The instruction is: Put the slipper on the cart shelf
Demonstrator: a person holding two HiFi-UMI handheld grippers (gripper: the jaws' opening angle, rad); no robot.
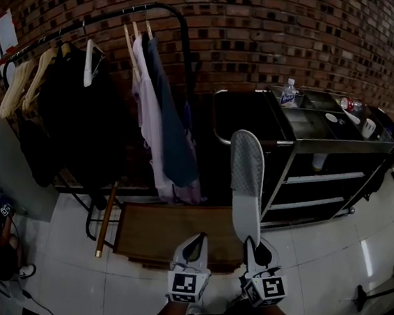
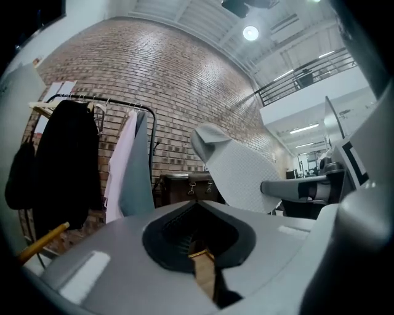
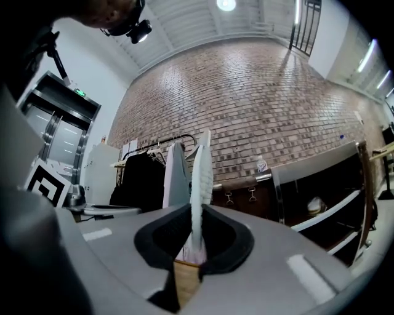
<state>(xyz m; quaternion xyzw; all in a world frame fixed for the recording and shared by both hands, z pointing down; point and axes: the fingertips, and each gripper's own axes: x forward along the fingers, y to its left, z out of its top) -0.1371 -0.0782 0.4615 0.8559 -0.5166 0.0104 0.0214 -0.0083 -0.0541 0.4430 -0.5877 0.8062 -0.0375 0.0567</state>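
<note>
Head view: my right tongs (image 1: 260, 254) grip a pale grey, textured slipper (image 1: 244, 186), upright, near the cart (image 1: 338, 144), on its left. Left gripper view: my left tongs (image 2: 197, 243) are closed, empty. Right gripper view: the slipper stands thin, edge-on, pinched.

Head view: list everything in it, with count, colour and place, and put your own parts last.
slipper: one, pale grey, held upright in front of the cart
cart: one, black with metal rails, at right against the wall
water bottle: one, clear with a blue label, upright on the cart top
clothes rack: one, black, left of the cart
hanging garments: several, black, pink and grey-blue, on the rack
empty hangers: a few, pale wood, at the rack's left end
wooden box: one, brown, on the floor below the garments
brick wall: red-brown, behind everything
floor: white tiles
left gripper: one, grey, bottom centre, fingers together, empty
right gripper: one, grey, beside it, fingers shut on the slipper's lower end
</note>
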